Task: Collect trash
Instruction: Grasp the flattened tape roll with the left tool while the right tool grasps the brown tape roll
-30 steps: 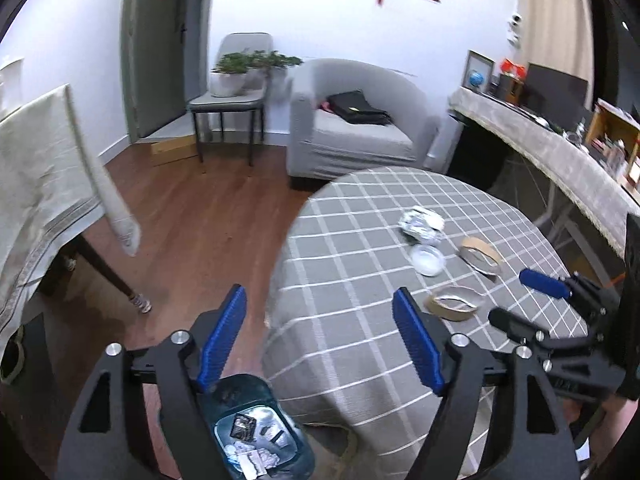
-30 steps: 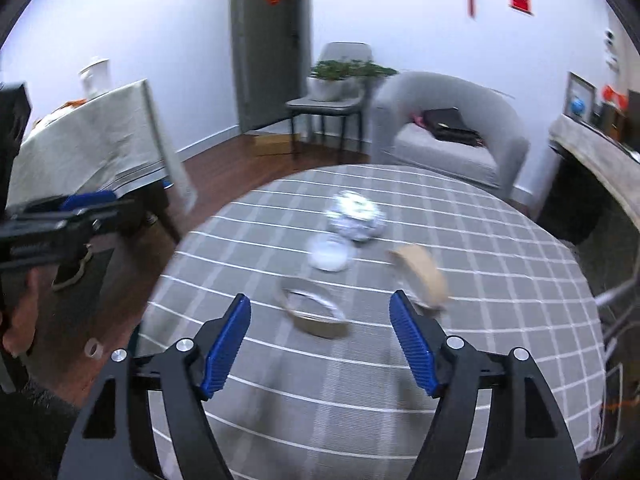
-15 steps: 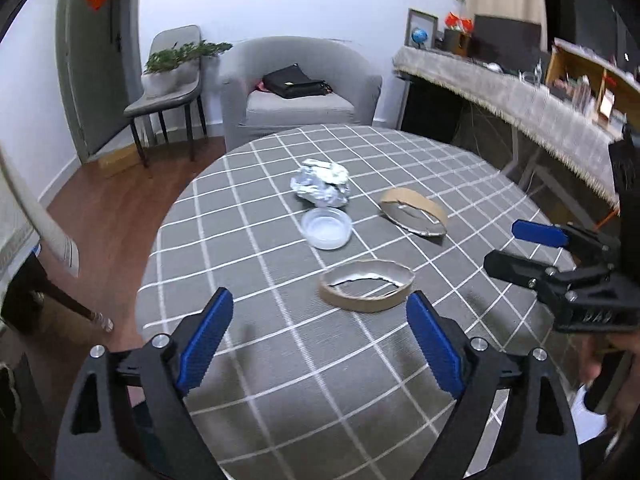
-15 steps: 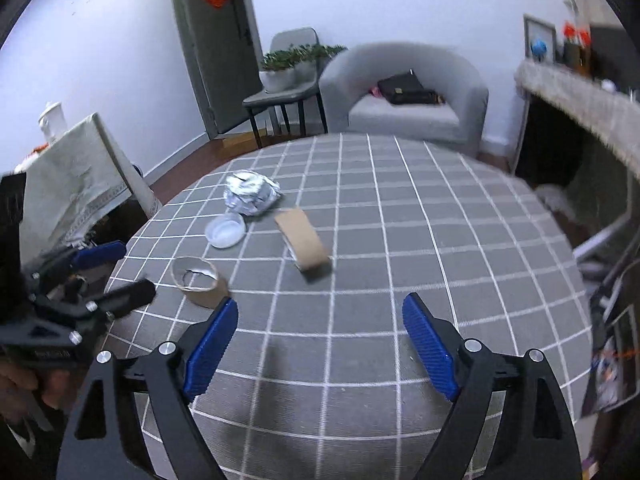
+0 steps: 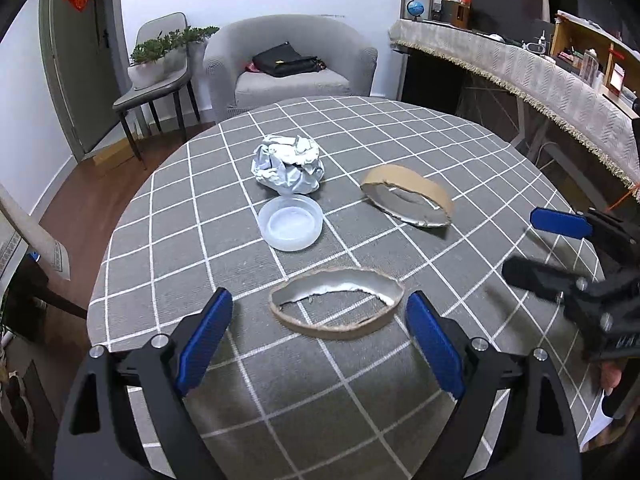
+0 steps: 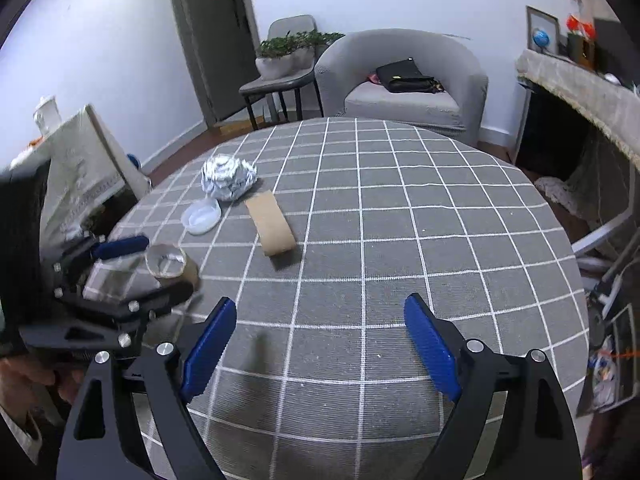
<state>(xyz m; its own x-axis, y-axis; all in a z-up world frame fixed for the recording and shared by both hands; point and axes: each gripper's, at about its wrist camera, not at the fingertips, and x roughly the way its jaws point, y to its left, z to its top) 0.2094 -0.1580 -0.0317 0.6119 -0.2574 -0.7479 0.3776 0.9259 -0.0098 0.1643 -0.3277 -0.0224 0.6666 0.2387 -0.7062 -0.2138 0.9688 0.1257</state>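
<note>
Swinging away from the floor bin it looked down on a second ago, the left gripper (image 5: pixel 318 322) now hangs over the round checked table (image 5: pixel 460 152), and its jaws have just been opening; they stand wide with nothing pressed between them. Just beyond its fingertips lies the near cardboard ring (image 5: pixel 336 304), a flattened foil-lined loop resting on the cloth. Taking that ring as the landmark: the clear plastic lid (image 5: pixel 291 222) sits just behind it, the crumpled foil ball (image 5: pixel 287 165) behind the lid and touching or nearly touching it, and the second cardboard ring (image 5: pixel 408 200) lies behind and to the right, apart from the rest.

From the right of the near ring, the right gripper (image 6: pixel 318 338) has also come in over the table, its jaws likewise just opened and released over bare cloth; the second ring lies well ahead of it.

The step in hand looks like the left gripper's approach to the near ring. To do it well, I would lower until both pads straddle the loop across its narrow width rather than its long axis, since the squashed card probably folds further when squeezed. In the right wrist view the left gripper is blurred, so how close it sits to the ring is hard to judge there. Close gently, then lift straight up.
</note>
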